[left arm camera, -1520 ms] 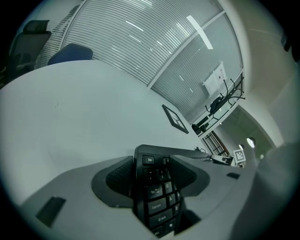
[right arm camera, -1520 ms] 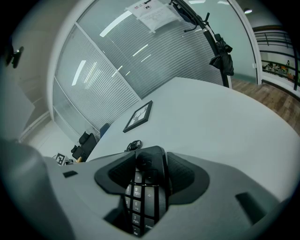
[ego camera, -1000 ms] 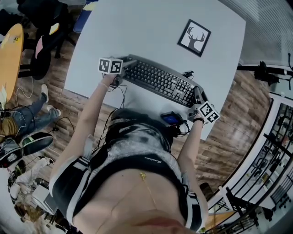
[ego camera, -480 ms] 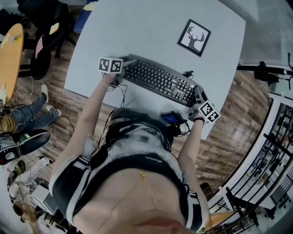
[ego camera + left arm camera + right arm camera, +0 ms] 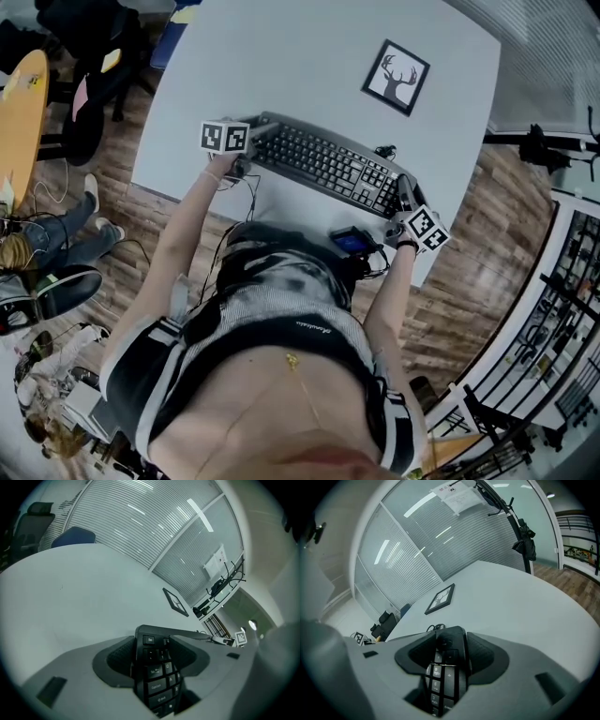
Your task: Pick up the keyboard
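Note:
A black keyboard (image 5: 323, 165) lies across the near part of the white table (image 5: 281, 56) in the head view. My left gripper (image 5: 249, 150) is shut on the keyboard's left end, and the Esc corner (image 5: 149, 640) is clamped between its jaws in the left gripper view. My right gripper (image 5: 403, 195) is shut on the keyboard's right end (image 5: 446, 658), which fills the gap between its jaws in the right gripper view. Whether the keyboard is off the table I cannot tell.
A framed deer picture (image 5: 396, 78) lies flat on the table beyond the keyboard. A coiled cable (image 5: 383, 151) sits at the keyboard's far right corner. Chairs (image 5: 98, 66) stand at the table's left; a person's legs (image 5: 56, 239) rest on the wood floor.

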